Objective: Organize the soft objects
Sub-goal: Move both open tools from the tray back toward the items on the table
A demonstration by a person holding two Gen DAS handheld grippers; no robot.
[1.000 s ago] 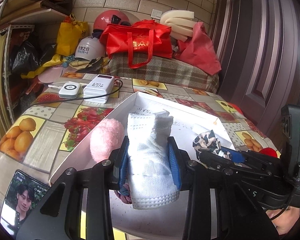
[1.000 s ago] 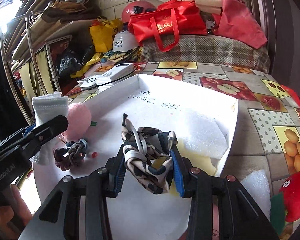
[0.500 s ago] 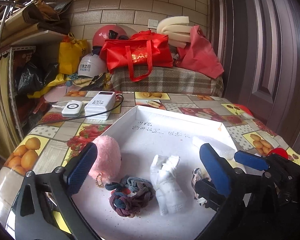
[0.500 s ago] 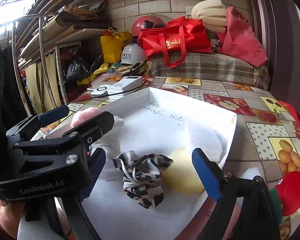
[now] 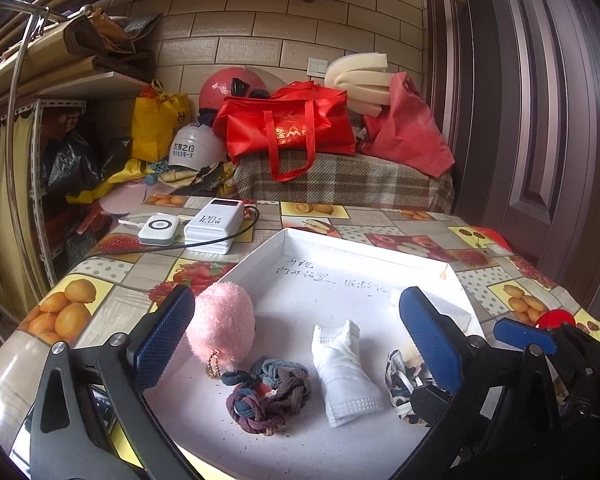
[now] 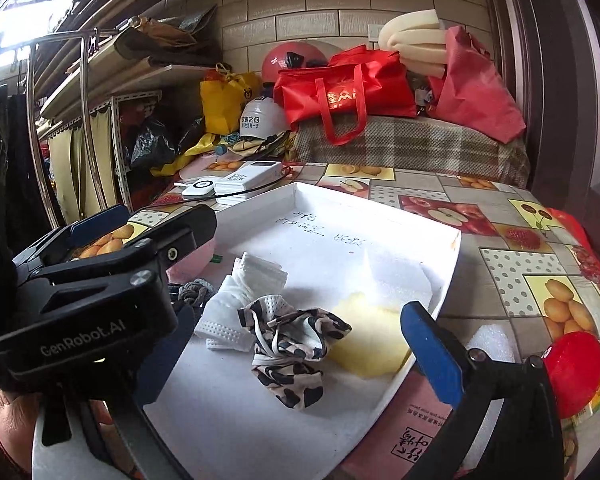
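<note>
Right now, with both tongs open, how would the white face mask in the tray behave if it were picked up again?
The white face mask lies crumpled and folded, so it would likely flop and partly unfold. It looks thin, probably very light. Its pleated fabric should grip well.

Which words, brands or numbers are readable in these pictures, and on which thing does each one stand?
"120W": white power bank.
"GenRobot.AI": left gripper body, seen from the right wrist.
Handwriting inside the white tray: not legible.
Gold print on the red bag: too blurred.
Print on the white helmet: too small.
</note>
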